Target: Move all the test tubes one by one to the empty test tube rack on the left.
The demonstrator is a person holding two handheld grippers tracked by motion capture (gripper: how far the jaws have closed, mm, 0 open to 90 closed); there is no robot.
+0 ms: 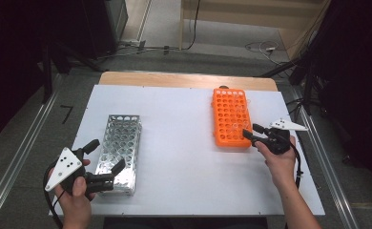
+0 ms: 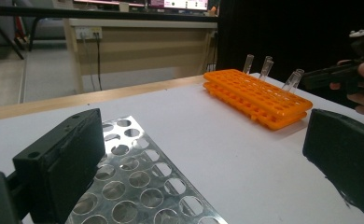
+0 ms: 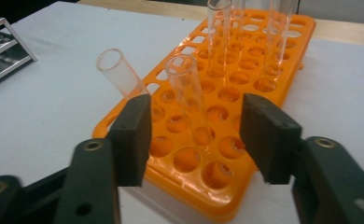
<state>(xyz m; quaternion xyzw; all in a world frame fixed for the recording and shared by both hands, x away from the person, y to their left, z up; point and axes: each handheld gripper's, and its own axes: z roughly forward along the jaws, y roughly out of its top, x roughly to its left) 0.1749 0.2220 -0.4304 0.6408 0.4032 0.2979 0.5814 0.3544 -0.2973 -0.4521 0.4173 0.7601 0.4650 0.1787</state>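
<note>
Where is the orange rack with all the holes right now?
In the high view the orange rack lies on the right half of the white table, just in front of the right gripper. The silver rack sits far to its left.

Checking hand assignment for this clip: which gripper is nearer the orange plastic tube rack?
Right. The right gripper sits at the near right corner of the orange plastic tube rack, jaws either side of a clear tube. The left gripper is across the table, over the metal rack.
</note>
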